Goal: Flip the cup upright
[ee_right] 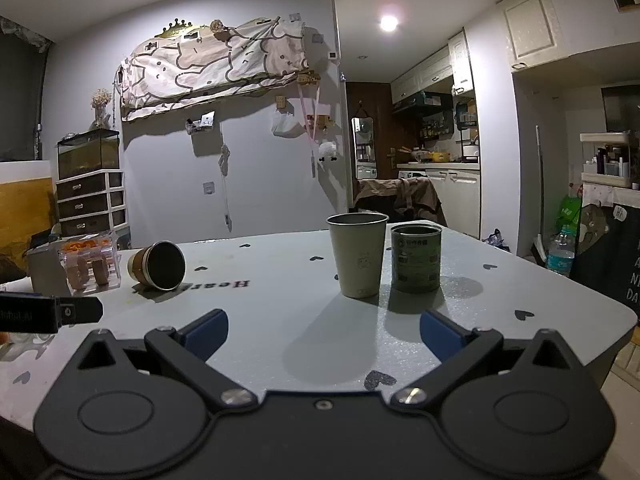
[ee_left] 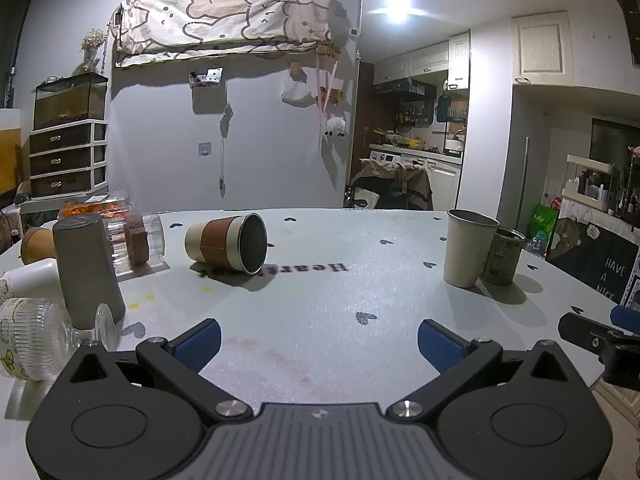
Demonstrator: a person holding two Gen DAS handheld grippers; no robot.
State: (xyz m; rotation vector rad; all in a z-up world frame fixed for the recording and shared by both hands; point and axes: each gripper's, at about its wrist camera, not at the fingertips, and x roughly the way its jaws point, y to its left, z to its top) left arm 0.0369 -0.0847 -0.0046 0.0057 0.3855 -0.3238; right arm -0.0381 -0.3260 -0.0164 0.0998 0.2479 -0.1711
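Note:
A cream cup with a brown sleeve (ee_left: pixel 226 243) lies on its side on the white table (ee_left: pixel 320 300), its dark mouth facing right and toward me. It also shows in the right wrist view (ee_right: pixel 158 266) at the left. My left gripper (ee_left: pixel 319 342) is open and empty, low over the table, well short of the cup. My right gripper (ee_right: pixel 324 334) is open and empty, in front of two upright cups. Its body shows at the right edge of the left wrist view (ee_left: pixel 600 340).
An upright cream cup (ee_right: pixel 357 254) and a green tin cup (ee_right: pixel 416 258) stand at the right. A grey upside-down tumbler (ee_left: pixel 86 268), a clear box (ee_left: pixel 124 236), a glass jar (ee_left: pixel 34 338) and other items crowd the table's left side.

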